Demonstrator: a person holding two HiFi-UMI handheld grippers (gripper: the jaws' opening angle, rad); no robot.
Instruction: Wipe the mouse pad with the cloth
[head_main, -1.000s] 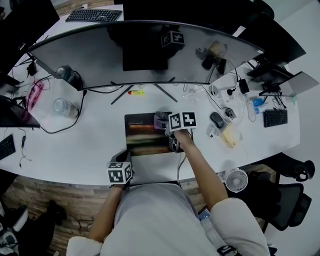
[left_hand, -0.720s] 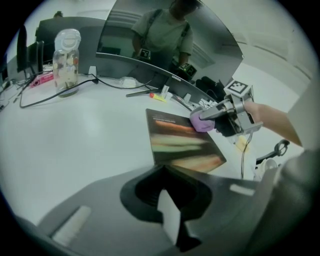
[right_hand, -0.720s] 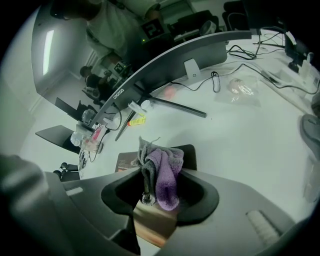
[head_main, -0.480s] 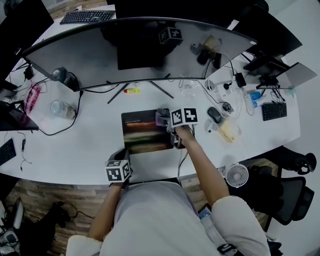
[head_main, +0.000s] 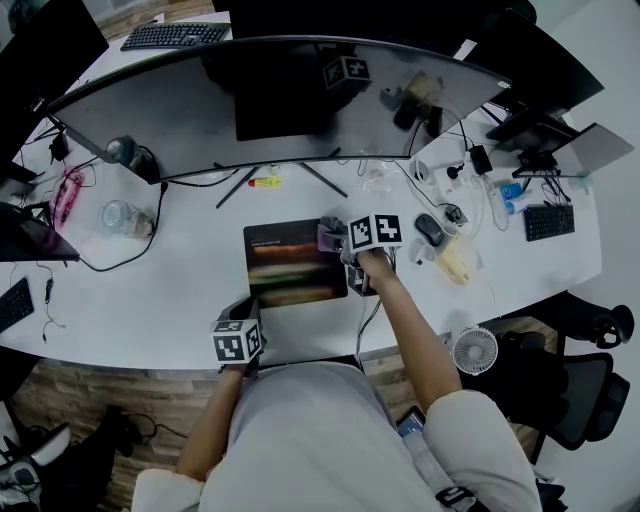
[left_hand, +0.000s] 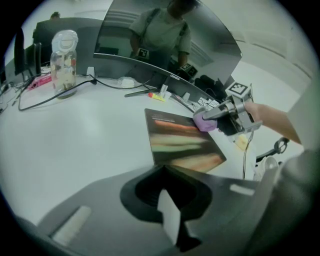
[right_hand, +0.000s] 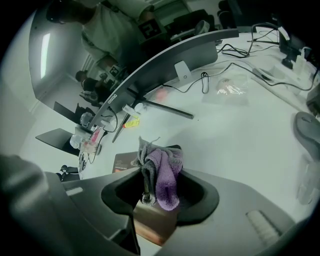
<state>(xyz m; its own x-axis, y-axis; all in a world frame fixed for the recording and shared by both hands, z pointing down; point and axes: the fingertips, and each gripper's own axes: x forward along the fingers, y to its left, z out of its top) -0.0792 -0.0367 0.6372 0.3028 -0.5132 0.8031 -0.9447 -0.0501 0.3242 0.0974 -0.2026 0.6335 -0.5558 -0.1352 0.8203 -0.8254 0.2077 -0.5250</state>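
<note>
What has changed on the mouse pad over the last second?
The right gripper, clamped on the cloth, has slid slightly right along the top of the mouse pad, nearing its right edge. Nothing was picked up or let go. The left gripper stays at the near edge of the desk, empty, and the pad has not shifted.

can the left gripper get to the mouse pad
Probably yes. The left gripper sits at the desk's near edge, short of the mouse pad's near left corner, with only bare desk between. The right gripper, holding the cloth, is at the pad's far right corner, out of the way.
</note>
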